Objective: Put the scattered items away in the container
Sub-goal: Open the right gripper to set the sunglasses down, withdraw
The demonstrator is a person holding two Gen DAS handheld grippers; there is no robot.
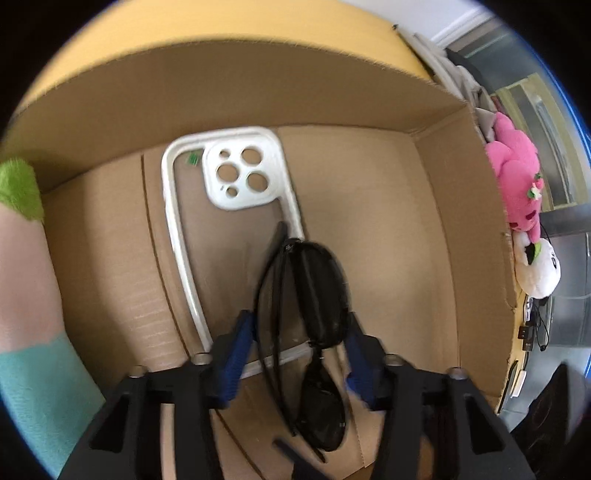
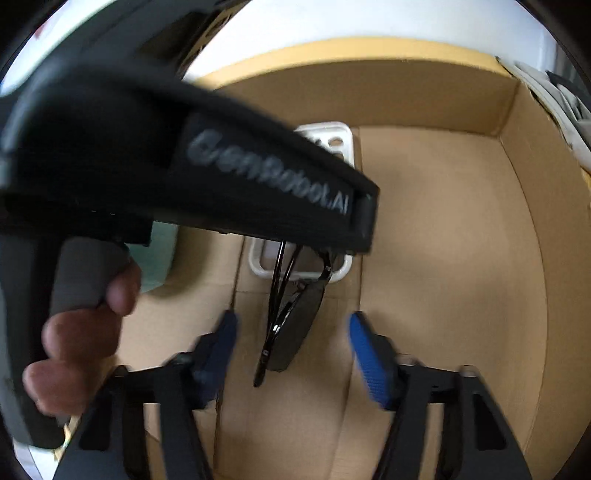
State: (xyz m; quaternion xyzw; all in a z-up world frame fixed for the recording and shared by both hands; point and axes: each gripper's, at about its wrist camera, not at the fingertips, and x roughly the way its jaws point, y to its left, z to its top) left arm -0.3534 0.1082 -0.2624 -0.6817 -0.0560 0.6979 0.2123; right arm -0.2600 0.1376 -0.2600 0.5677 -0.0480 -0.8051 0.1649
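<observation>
A pair of black sunglasses point(image 1: 321, 295) hangs lens-down between the blue pads of my left gripper point(image 1: 299, 350), which is shut on them. Below lies the open cardboard box point(image 1: 388, 240), with a white phone case point(image 1: 240, 173) flat on its floor. In the right wrist view the same sunglasses point(image 2: 295, 332) dangle between the fingers of my right gripper point(image 2: 292, 319). Its jaws stand open, with gaps on both sides of the glasses. The left gripper's black housing point(image 2: 221, 166) and the hand point(image 2: 81, 332) holding it cross that view and hide most of the phone case point(image 2: 332, 136).
The box sits on a yellow table point(image 1: 221, 22). A pink plush toy point(image 1: 517, 177) and a white one point(image 1: 539, 273) lie just outside the box's right wall. A green fuzzy item point(image 1: 18, 188) and pink and teal fabric point(image 1: 29, 295) are at its left side.
</observation>
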